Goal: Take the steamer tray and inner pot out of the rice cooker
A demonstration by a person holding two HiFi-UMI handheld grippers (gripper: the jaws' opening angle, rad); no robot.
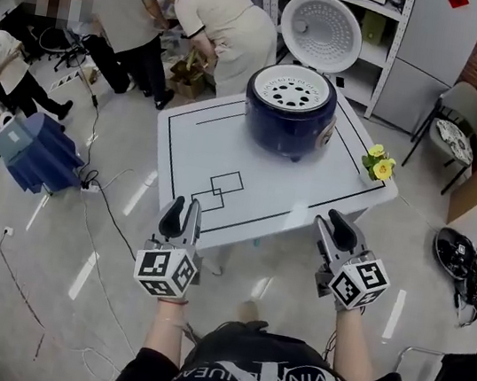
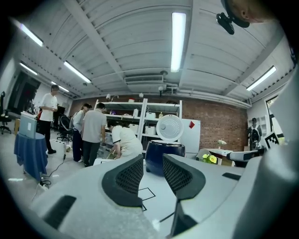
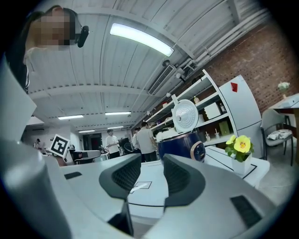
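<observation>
The steamer tray (image 1: 292, 90) is sitting in the top of the blue rice cooker (image 1: 290, 121), its lid (image 1: 320, 29) standing open, on the far side of the white tabletop (image 1: 256, 192). The left tongs (image 1: 183, 214) and right tongs (image 1: 334, 224) are hovering at the near edge, both with jaws parted and holding nothing.

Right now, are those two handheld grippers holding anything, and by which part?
Nothing is held. The left gripper and right gripper both show open, empty jaws; the dark blue rice cooker stands untouched.
</observation>
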